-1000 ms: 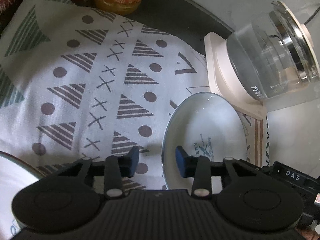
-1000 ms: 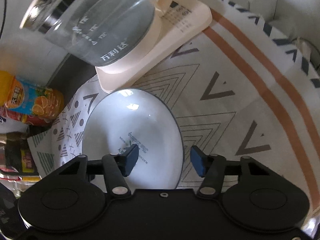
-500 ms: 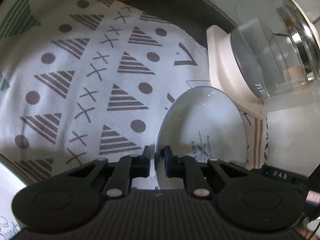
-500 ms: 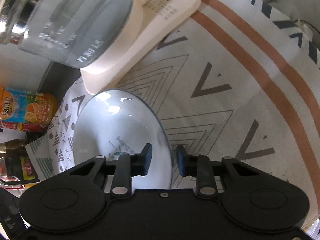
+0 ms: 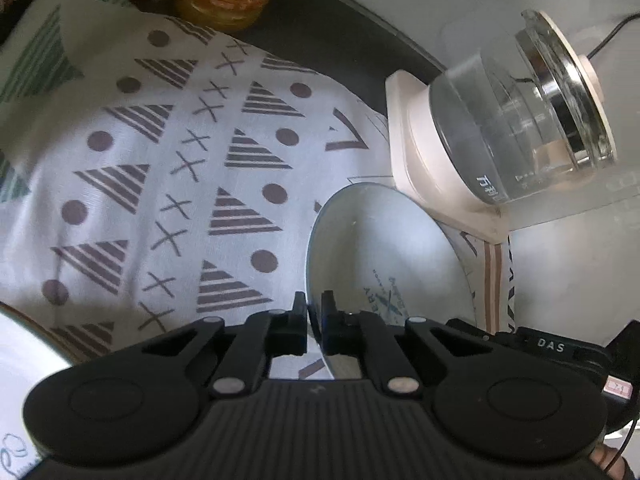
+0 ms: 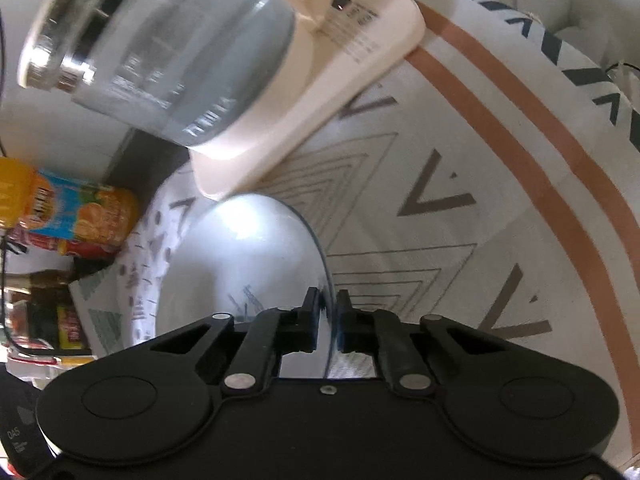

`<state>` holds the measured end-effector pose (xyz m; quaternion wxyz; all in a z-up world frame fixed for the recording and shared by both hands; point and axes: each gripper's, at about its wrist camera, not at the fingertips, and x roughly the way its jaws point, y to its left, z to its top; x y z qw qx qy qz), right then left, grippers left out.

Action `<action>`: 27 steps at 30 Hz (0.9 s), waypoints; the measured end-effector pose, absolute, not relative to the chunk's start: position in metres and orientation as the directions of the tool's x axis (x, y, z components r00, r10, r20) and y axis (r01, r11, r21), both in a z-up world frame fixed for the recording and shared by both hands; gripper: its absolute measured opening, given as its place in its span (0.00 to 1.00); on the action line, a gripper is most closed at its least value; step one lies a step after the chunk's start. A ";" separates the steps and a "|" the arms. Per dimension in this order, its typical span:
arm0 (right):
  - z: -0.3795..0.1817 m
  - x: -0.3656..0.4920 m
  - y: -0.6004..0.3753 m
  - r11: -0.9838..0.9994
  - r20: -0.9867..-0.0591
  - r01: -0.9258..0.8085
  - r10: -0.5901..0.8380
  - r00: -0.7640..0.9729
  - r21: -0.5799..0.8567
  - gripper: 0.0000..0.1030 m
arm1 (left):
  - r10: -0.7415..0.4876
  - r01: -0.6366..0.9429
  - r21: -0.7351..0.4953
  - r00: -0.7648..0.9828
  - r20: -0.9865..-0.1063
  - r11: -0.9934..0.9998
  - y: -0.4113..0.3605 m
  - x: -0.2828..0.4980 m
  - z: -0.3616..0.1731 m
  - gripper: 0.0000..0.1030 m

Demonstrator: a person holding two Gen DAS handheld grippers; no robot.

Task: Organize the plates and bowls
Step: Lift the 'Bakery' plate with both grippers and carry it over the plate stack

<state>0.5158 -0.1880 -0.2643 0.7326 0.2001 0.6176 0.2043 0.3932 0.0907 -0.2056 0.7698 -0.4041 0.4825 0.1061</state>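
Both hand-held grippers (image 5: 314,322) newly clamping plate (image 5: 384,248) rim.

The letters "DAS" (image 5: 551,345) stand in white on a black device at the lower right edge of the left wrist view. The same letters show small and sideways on a black part (image 6: 16,442) at the lower left of the right wrist view. The bowl (image 5: 384,240) carries a blue print inside; only "ERY" can be made out. The glass kettle (image 5: 516,120) bears white Chinese characters near its base, partly cut off. The orange juice bottle (image 6: 68,212) has a colourful label with lettering too blurred to read.
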 end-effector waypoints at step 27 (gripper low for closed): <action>-0.206 0.463 -0.124 0.746 -0.722 -0.262 0.663 0.198 0.613 0.05 | -0.123 -0.561 -0.546 0.619 -0.776 0.622 0.145 0.306 -0.145 0.04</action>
